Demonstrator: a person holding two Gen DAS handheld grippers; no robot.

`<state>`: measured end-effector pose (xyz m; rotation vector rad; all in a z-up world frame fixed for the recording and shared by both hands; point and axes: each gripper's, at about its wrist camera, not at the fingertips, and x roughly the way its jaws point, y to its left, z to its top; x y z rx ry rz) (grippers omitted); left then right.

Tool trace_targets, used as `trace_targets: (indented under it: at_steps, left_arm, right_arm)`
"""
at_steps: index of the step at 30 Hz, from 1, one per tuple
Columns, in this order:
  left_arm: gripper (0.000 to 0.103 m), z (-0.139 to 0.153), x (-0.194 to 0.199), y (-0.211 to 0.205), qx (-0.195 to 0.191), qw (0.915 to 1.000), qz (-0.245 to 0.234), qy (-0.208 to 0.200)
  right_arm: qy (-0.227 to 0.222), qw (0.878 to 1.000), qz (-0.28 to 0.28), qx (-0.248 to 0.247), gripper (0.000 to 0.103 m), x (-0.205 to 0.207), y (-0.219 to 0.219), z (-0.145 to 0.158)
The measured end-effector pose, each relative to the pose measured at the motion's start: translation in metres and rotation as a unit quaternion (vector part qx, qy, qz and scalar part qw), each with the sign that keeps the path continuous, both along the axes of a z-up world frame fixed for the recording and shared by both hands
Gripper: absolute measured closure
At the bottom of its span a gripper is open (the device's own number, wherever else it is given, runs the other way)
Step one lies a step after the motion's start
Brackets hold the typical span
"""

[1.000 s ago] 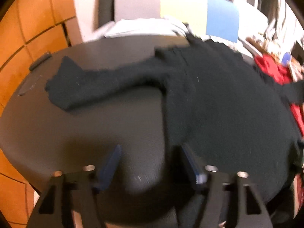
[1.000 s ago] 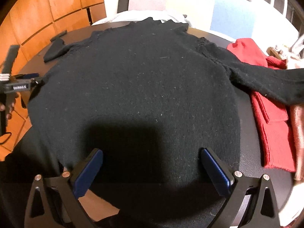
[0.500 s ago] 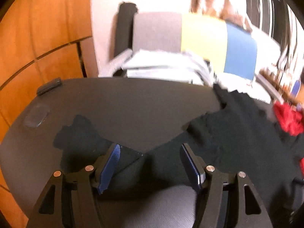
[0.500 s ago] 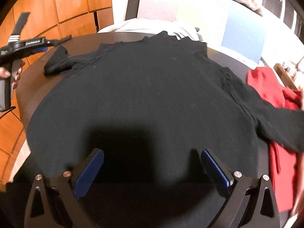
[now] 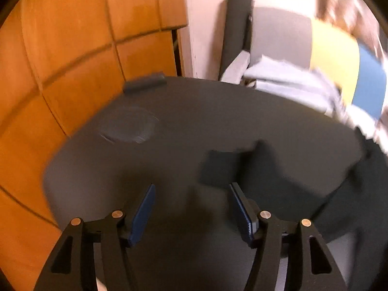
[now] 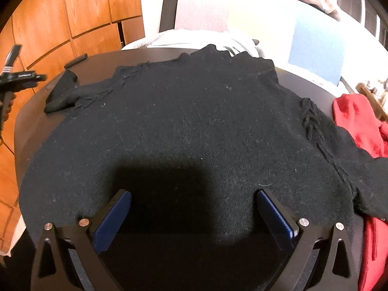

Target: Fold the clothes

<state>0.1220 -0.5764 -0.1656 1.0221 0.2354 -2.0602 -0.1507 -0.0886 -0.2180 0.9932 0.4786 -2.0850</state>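
A black knit sweater lies spread flat on a dark round table. Its left sleeve cuff rests near the table's left edge; the right sleeve drapes over red clothing. My right gripper is open and empty, low over the sweater's near hem. My left gripper is open and empty, hovering just short of the sleeve cuff; it also shows at the far left of the right wrist view.
A red garment lies at the table's right side. A small dark bar sits at the table's far left edge. A chair with folded light cloth stands behind the table. Wooden panels line the left.
My left gripper has swung left from the sweater's body toward the left sleeve cuff. My right gripper has tilted up slightly, staying open over the hem.
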Motion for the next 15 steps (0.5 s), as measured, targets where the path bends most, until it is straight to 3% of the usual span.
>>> trace_targets:
  at_steps: [1, 3, 6, 8, 10, 15]
  left_arm:
    - [0.04, -0.004, 0.0, -0.001, -0.011, 0.9996, -0.021, -0.018]
    - [0.04, -0.014, 0.0, -0.008, 0.01, 0.9978, -0.054, -0.037]
    - [0.04, -0.027, -0.001, -0.041, 0.102, 0.9935, -0.048, 0.019]
    - [0.04, -0.034, -0.001, -0.064, 0.133, 0.9893, -0.02, 0.057]
    - [0.04, -0.043, -0.01, -0.08, 0.144, 0.9879, -0.013, 0.057]
    - [0.04, -0.061, -0.045, -0.098, 0.187, 0.9794, -0.046, 0.061]
  right_arm:
    - [0.001, 1.0, 0.0, 0.0, 0.0, 0.0, 0.0, 0.0]
    - [0.003, 1.0, -0.001, 0.0, 0.0, 0.001, 0.0, 0.0]
    - [0.005, 1.0, -0.002, 0.0, 0.0, 0.001, 0.0, -0.001]
    - [0.007, 1.0, -0.003, 0.003, 0.0, 0.001, -0.001, -0.001]
    - [0.008, 1.0, -0.003, 0.004, 0.0, 0.001, -0.001, -0.001]
    - [0.01, 1.0, -0.005, 0.006, 0.0, 0.001, -0.002, -0.001]
